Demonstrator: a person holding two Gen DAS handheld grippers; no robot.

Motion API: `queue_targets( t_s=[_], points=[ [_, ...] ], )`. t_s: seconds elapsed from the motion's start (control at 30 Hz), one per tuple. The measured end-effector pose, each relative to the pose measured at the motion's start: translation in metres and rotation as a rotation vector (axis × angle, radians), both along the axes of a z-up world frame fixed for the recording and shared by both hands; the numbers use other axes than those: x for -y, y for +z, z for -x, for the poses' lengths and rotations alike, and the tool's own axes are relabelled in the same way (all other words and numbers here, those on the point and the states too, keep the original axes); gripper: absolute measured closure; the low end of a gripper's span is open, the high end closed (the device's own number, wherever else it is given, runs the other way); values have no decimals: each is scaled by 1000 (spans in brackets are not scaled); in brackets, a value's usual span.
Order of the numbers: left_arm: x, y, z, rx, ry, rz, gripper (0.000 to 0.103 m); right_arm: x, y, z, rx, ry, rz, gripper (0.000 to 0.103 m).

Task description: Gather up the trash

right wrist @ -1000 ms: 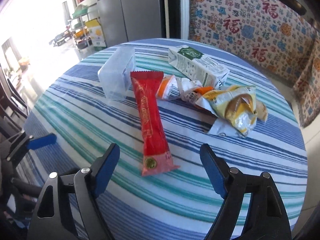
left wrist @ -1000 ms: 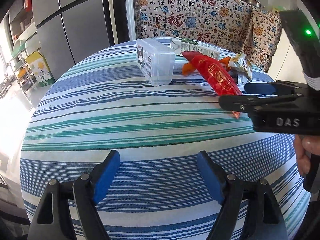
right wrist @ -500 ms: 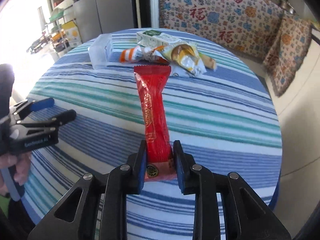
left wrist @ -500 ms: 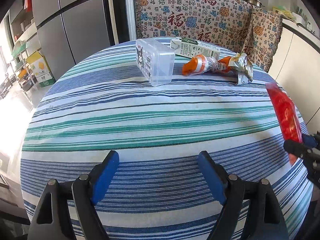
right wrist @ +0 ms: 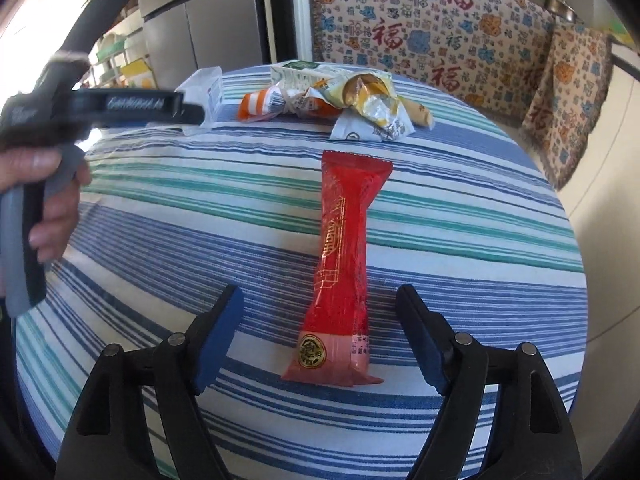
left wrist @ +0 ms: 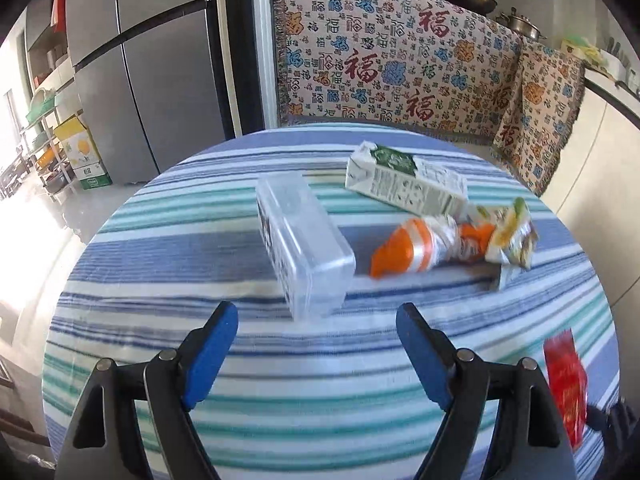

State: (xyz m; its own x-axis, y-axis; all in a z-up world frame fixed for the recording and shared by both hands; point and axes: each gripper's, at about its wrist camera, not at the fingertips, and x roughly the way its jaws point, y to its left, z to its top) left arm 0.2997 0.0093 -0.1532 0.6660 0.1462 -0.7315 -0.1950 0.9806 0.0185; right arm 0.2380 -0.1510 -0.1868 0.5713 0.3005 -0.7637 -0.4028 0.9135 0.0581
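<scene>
A red snack wrapper (right wrist: 344,268) lies flat on the striped table between my open right gripper's (right wrist: 318,344) fingers, free of them; it also shows in the left wrist view (left wrist: 566,380) at the right edge. My left gripper (left wrist: 316,354) is open and empty, close in front of a clear plastic box (left wrist: 304,244). Behind the box lie an orange-and-white wrapper (left wrist: 416,248), a yellow crumpled bag (left wrist: 510,236) and a green-and-white carton (left wrist: 404,184). In the right wrist view the left gripper (right wrist: 120,108) reaches toward the box (right wrist: 206,90) beside the trash pile (right wrist: 360,100).
The round table has a blue, green and white striped cloth (left wrist: 160,264). A patterned cloth hangs on the wall behind (left wrist: 392,64). A steel fridge (left wrist: 152,60) stands at the back left. The table edge drops off at the right (right wrist: 576,240).
My right gripper has opened and let go of the red wrapper, which now lies on the table. My left gripper has moved forward toward the clear box.
</scene>
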Motion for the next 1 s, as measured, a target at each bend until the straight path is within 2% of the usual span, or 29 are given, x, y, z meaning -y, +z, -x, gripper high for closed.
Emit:
queue_targets(
  t_s=[0.1, 0.17, 0.2, 0.33, 0.47, 0.6, 0.67, 0.73, 0.8, 0.87, 1.0],
  points=[
    [-10, 3, -21, 17, 11, 54, 22, 3, 0, 0, -3, 0, -17, 23],
    [-18, 3, -22, 26, 2, 96, 55, 4, 0, -1, -4, 0, -26, 23],
    [-22, 2, -22, 17, -1, 115, 62, 4, 0, 0, -4, 0, -28, 22],
    [-55, 4, 5, 34, 0, 242, 69, 5, -1, 0, -5, 0, -39, 22],
    [-97, 2, 35, 38, 25, 344, 63, 5, -1, 0, -6, 0, -42, 22],
    [-124, -2, 46, 19, 74, 325, 60, 5, -1, 0, -4, 1, -35, 22],
    [-126, -2, 47, 20, 68, 312, 49, 5, -1, -1, -4, 0, -32, 22],
    [-123, 0, 46, 48, 14, 305, 24, 5, -1, -1, -3, -1, -27, 22],
    [-116, 0, 42, 63, -47, 269, 17, 5, -1, -1, -2, -1, -23, 22],
    [-107, -6, 31, 35, -109, 221, 17, 4, -2, -1, -2, -1, -22, 22],
    [-87, -21, 9, -34, -139, 88, 17, 4, -2, -2, -3, 0, -28, 22]
  ],
)
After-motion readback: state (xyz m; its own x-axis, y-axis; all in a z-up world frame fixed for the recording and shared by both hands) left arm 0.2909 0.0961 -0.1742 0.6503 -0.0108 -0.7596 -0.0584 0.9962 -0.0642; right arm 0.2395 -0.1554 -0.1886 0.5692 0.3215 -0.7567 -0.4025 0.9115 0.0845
